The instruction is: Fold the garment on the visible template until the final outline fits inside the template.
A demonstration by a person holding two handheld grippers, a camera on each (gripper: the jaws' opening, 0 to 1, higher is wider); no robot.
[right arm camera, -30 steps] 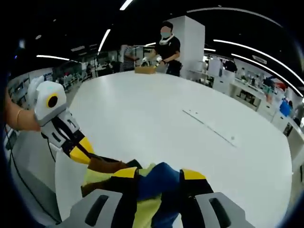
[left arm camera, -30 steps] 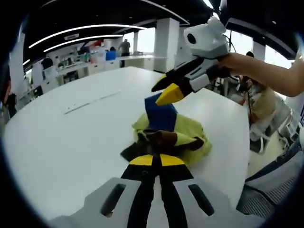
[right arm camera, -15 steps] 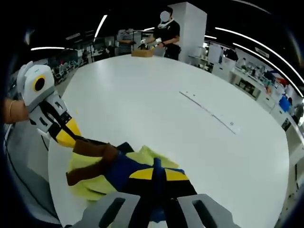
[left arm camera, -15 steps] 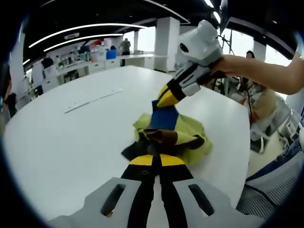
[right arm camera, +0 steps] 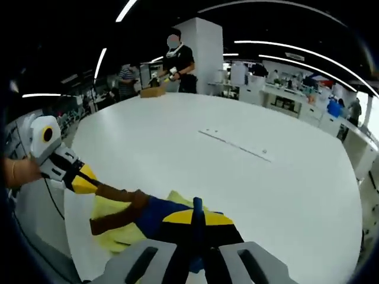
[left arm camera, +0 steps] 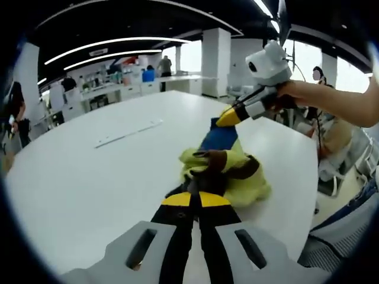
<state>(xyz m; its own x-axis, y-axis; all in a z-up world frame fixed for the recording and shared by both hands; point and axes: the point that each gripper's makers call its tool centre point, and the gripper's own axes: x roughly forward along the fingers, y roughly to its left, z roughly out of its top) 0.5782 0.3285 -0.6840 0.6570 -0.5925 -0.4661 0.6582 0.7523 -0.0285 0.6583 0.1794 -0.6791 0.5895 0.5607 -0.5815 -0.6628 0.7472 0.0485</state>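
Observation:
A crumpled yellow garment (left arm camera: 251, 183) with a blue panel (left arm camera: 219, 137) and a brown sleeve (left arm camera: 231, 164) lies near the white table's (left arm camera: 83, 177) edge. My left gripper (left arm camera: 195, 198) is shut on the garment's dark brown edge. In from the right comes my right gripper (left arm camera: 228, 117), shut on the blue panel and holding it lifted. In the right gripper view, my right gripper (right arm camera: 197, 214) is shut on the blue cloth (right arm camera: 155, 213). My left gripper (right arm camera: 89, 183), at the left, pinches the brown sleeve (right arm camera: 115, 196) over the yellow cloth (right arm camera: 109, 212).
A thin pale strip (left arm camera: 127, 133) lies on the table farther in, also the strip (right arm camera: 234, 145) in the right gripper view. A person (right arm camera: 176, 62) stands at the far edge by a brown box (right arm camera: 153, 92). The table edge (left arm camera: 305, 201) runs close beside the garment.
My right gripper shut on the blue panel and drew away from the left gripper, stretching the cloth between them. The left gripper kept its hold on the brown edge.

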